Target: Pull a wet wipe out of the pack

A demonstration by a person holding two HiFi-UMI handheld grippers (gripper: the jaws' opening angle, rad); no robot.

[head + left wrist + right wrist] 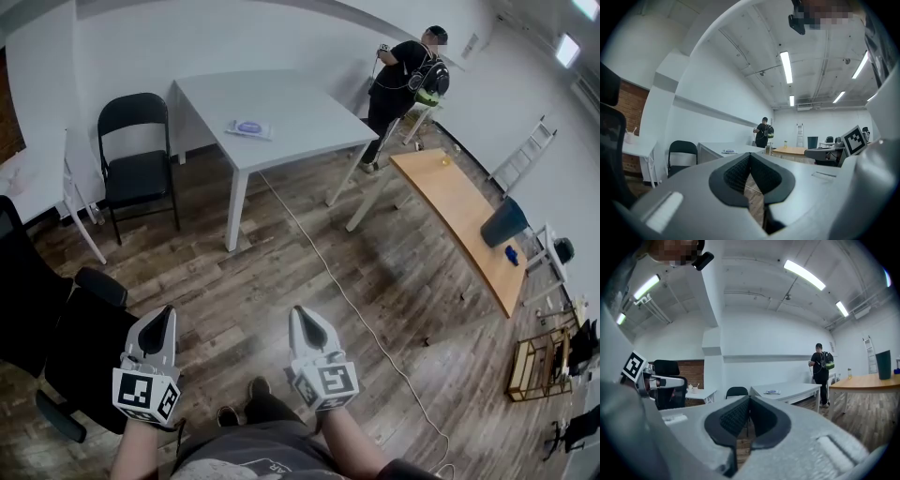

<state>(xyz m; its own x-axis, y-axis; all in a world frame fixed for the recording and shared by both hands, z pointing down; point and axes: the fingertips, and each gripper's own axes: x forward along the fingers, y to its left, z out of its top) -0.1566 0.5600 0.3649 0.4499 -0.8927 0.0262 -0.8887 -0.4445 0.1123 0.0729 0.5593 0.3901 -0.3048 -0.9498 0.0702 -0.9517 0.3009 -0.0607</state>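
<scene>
Both grippers shut & empty; wipe pack far off on the tabletop.

Left gripper [167, 314] & right gripper [300, 314] are held side by side low over the wood floor [281, 253], pointing level into the room. In each gripper view the jaws are pressed together w/ nothing btwn them. Wet wipe pack [249, 127] lies flat near the middle of the white tabletop [314, 127], well apart from both grippers, untouched. Black folding chair [138, 159] stands just left of the tabletop. A person [405, 80] stands beyond its far end, by the wall. Wooden table [459, 211] is off to the right. White cable [347, 300] runs across the floor from under the tabletop. Black office chair [56, 328] sits at the head view's left edge.
</scene>
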